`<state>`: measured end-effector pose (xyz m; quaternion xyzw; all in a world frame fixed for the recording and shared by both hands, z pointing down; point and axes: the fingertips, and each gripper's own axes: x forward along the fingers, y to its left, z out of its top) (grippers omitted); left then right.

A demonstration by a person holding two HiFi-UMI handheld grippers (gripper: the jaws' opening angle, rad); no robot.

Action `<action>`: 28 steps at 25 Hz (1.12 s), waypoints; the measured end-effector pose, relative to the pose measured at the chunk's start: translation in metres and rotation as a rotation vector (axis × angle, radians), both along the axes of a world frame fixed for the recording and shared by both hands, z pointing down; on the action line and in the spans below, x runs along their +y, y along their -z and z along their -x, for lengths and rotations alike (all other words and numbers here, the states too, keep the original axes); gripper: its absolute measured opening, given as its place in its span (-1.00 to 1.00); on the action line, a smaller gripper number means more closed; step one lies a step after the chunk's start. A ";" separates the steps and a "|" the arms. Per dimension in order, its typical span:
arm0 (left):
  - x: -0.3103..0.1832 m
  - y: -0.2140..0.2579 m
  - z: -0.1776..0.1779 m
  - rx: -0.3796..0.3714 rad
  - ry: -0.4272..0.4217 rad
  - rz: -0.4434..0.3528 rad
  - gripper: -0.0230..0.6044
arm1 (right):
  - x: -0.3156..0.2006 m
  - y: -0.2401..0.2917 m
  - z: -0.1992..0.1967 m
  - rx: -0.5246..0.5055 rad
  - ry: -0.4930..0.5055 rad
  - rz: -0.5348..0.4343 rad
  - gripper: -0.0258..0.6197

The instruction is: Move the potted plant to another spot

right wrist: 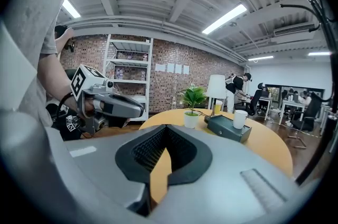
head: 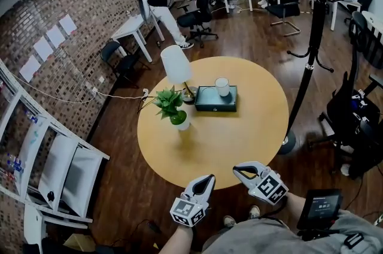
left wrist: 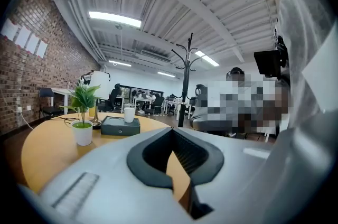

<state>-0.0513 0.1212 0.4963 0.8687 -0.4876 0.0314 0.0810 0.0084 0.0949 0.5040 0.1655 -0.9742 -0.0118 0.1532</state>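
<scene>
Our left tongs and right tongs, both closed and empty, face one potted plant, one lamp, one box, one cup.

bare tabletop leads to the plant; lamp crowds behind.

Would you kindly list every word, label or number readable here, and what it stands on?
None reads clearly.
The small screen: lit characters, too small to read.
The wall papers: too far to read.
Cubes on left gripper and right gripper: square marker patterns, no words.
</scene>
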 end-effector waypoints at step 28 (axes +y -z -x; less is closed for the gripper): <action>-0.004 0.002 0.006 0.015 -0.001 0.005 -0.93 | -0.003 -0.005 0.012 0.024 0.020 0.006 -0.90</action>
